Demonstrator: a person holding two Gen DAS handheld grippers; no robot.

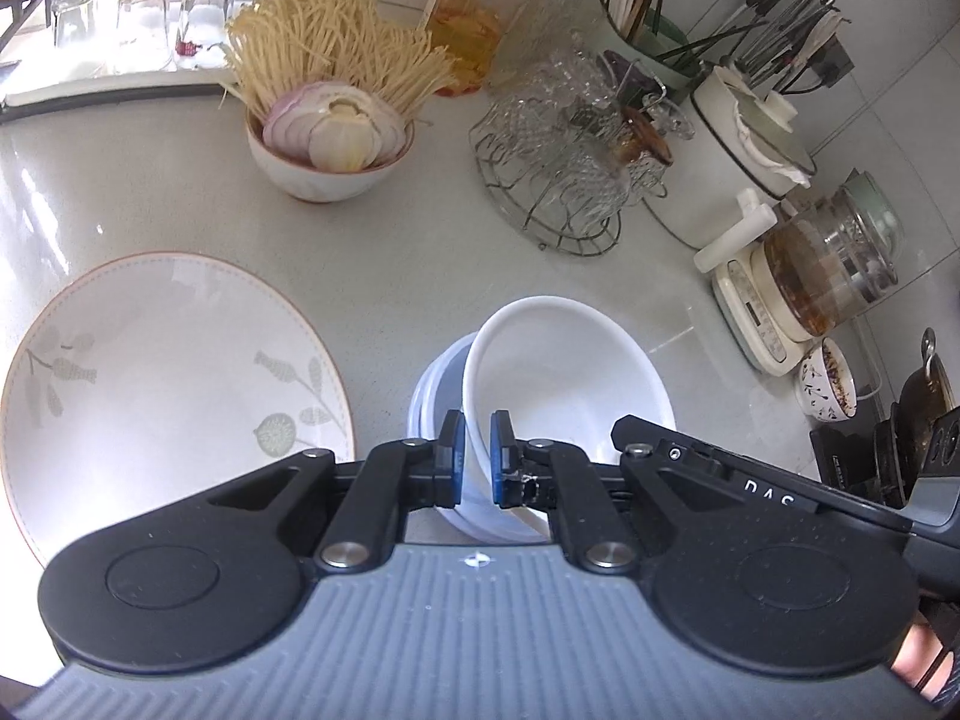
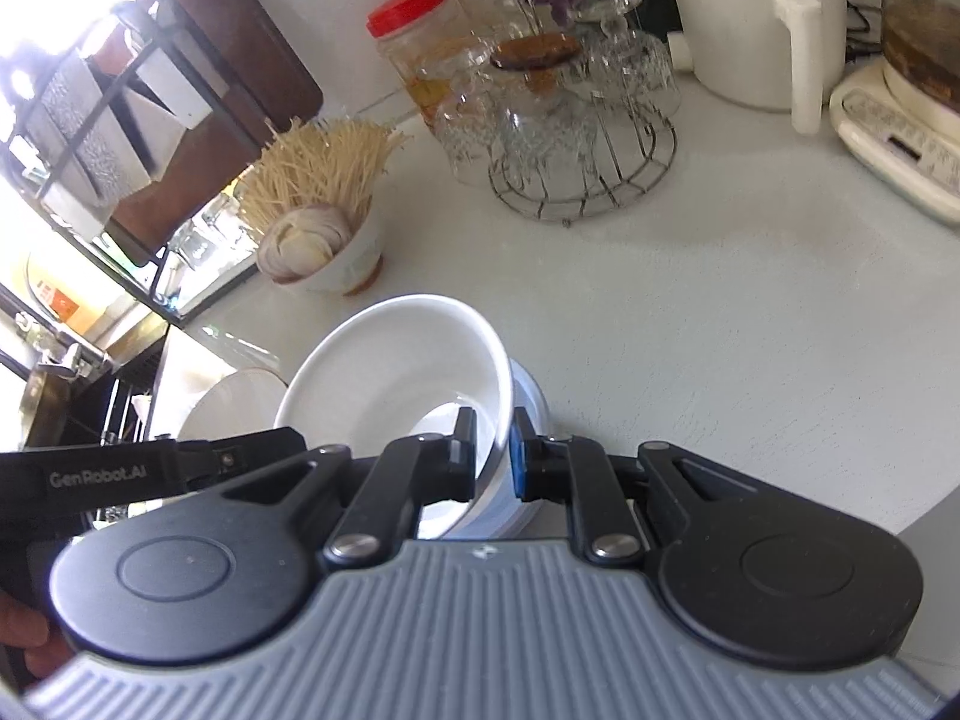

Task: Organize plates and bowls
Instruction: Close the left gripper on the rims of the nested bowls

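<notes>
Both pairs of jaws, left gripper (image 1: 475,456) and right gripper (image 2: 493,453), pinching opposite rims of one white bowl (image 1: 570,372), tilted over the bowl stack (image 1: 432,396) at lower centre. Stacking step; next, probably levelling, lowering, releasing. Patterned plate (image 1: 168,360) waiting left on the bench (image 1: 390,228).

white bowl (image 1: 564,360) tilted on bowl stack (image 1: 432,384) (nested) | patterned plate (image 1: 162,372) flat, beside

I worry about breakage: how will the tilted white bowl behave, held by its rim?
The white bowl looks glazed and glossy, so probably slippery between the fingers. It appears rigid ceramic, likely brittle if dropped. Both the left gripper and right gripper pinch its rim, suggesting it is fairly heavy.
</notes>
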